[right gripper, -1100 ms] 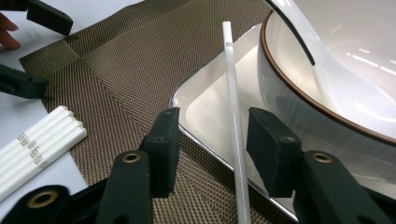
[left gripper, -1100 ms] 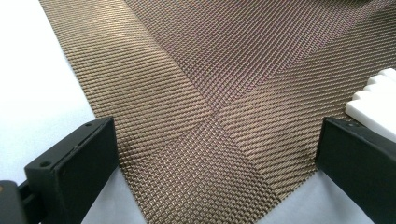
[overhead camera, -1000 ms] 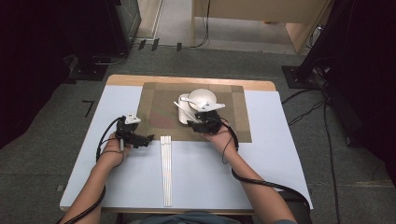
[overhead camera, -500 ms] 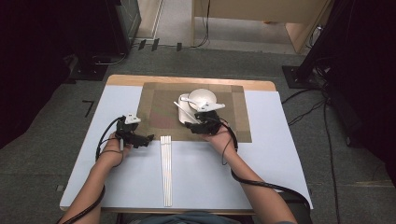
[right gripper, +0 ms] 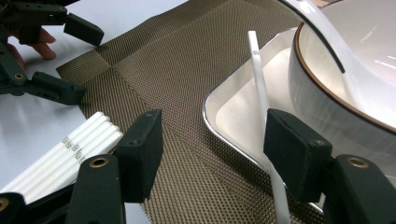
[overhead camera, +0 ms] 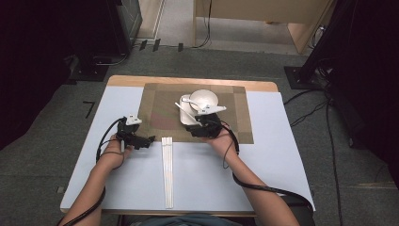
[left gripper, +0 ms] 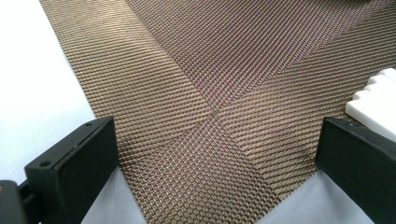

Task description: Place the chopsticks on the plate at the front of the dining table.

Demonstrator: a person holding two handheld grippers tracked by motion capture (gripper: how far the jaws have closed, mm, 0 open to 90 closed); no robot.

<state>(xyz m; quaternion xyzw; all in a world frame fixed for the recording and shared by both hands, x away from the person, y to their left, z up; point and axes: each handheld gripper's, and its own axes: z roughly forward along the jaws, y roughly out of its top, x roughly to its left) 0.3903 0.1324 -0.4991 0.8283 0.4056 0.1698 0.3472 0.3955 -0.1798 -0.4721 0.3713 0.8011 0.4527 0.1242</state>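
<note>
Right tongs (right gripper: 212,149), jaws just spreading, release a white chopstick (right gripper: 261,93) on the plate (right gripper: 224,112); left tongs (left gripper: 217,158) spread; next, withdraw.

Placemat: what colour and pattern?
Brown-gold woven mesh placemat with crossing bands; clearest in the left gripper view.

The high view looks down and forward from above the person's side, taking in the whole table (overhead camera: 282,160) from well back. The left gripper view skims low over the woven mat (left gripper: 224,70), very close. The right gripper view sits just as near, facing the tray (right gripper: 233,116) and bowl (right gripper: 355,60). All three catch the mat and the white chopsticks (overhead camera: 167,169).
</note>
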